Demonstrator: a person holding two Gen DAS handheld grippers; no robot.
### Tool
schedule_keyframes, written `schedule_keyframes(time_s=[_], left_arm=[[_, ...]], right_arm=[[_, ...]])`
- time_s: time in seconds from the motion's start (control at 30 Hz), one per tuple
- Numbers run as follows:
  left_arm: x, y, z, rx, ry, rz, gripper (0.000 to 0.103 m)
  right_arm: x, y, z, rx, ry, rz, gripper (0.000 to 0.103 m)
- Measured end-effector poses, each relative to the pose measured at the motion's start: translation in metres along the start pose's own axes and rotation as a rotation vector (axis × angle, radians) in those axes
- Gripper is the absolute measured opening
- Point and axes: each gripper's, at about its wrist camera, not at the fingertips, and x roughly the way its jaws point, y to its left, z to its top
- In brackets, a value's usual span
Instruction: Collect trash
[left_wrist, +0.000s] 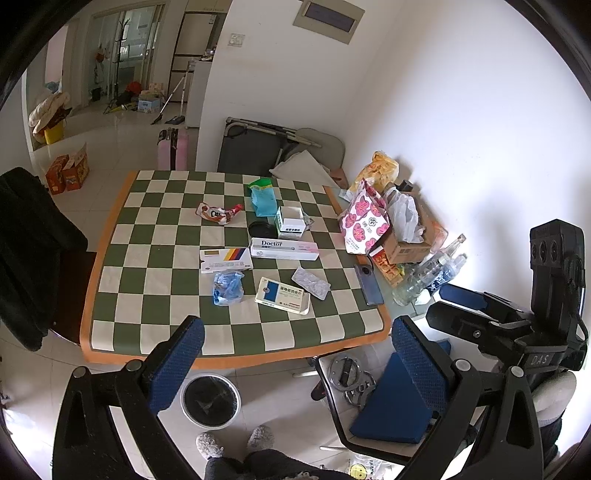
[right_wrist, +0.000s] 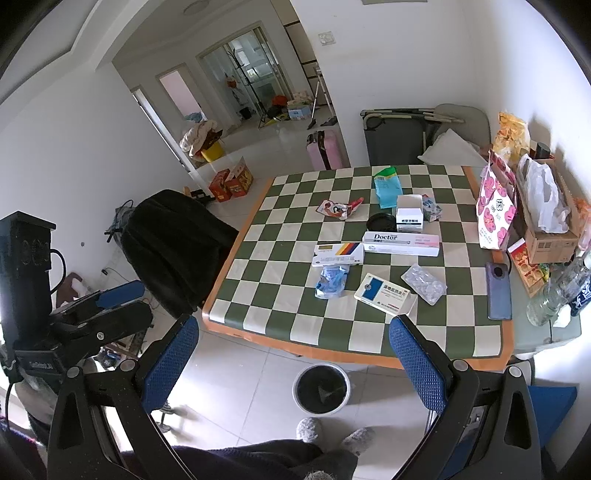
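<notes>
The left gripper (left_wrist: 295, 354) hangs above the near edge of the surface (left_wrist: 122, 280) with its blue-padded fingers (left_wrist: 177, 362) spread wide and nothing between them. The right gripper (right_wrist: 295, 354) is held the same way, wide apart and empty, beside it.

On the green-and-cream checkered cloth covering the surface lie a crumpled red-and-white snack wrapper (left_wrist: 218, 213), a teal plastic pouch (left_wrist: 263, 199), an open white cardboard box (left_wrist: 291, 221), a long white "Doctor" toothpaste carton (left_wrist: 284, 249), a white medicine box with coloured stripes (left_wrist: 226, 260), a crumpled blue plastic bag (left_wrist: 227, 288), a white-and-blue pill box (left_wrist: 283, 295) and a clear blister pack (left_wrist: 311, 282).

A round white waste bin with a black liner (left_wrist: 210, 400) stands on the tiled floor just below the surface's near edge.
</notes>
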Motion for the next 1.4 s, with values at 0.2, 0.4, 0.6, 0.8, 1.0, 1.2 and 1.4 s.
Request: schedule_keyframes(time_s=[0.2, 0.4, 0.6, 0.8, 1.0, 1.2, 1.4], left_arm=[[-0.0006, 0.0010, -0.0017, 0.001, -0.002, -0.001, 0.103], [-0.0008, 0.0021, -0.0012, -0.001, -0.002, -0.003, 0.103], [-0.0009, 0.0019, -0.0016, -0.001, -0.003, -0.003, 0.103], [-0.0009, 0.0018, -0.0019, -0.001, -0.005, -0.003, 0.103], [-0.0026, 0.0044, -0.0020, 0.000, -0.006, -0.005, 0.103], [-0.0034, 0.0022, -0.0009, 0.000, -0.008, -0.004, 0.103], [-0.0040, 0.0013, -0.0008, -0.002, -0.010, -0.006, 0.103]], right_arm=[[-0.0002, 0.0019, 0.0001, -0.003, -0.001, 0.001, 0.103], [0.0000, 0.0036, 0.0015, -0.007, -0.001, 0.003, 0.103], [-0.0003, 0.0043, 0.0018, -0.005, -0.001, 0.001, 0.103], [-0.0004, 0.0050, -0.0007, -0.004, -0.004, 0.004, 0.103], [0.0000, 0.0062, -0.0012, -0.006, -0.005, 0.003, 0.103], [0.0000, 0.0060, -0.0010, -0.007, -0.004, 0.004, 0.103], [0.0001, 0.0069, -0.0007, -0.005, -0.007, 0.004, 0.103]])
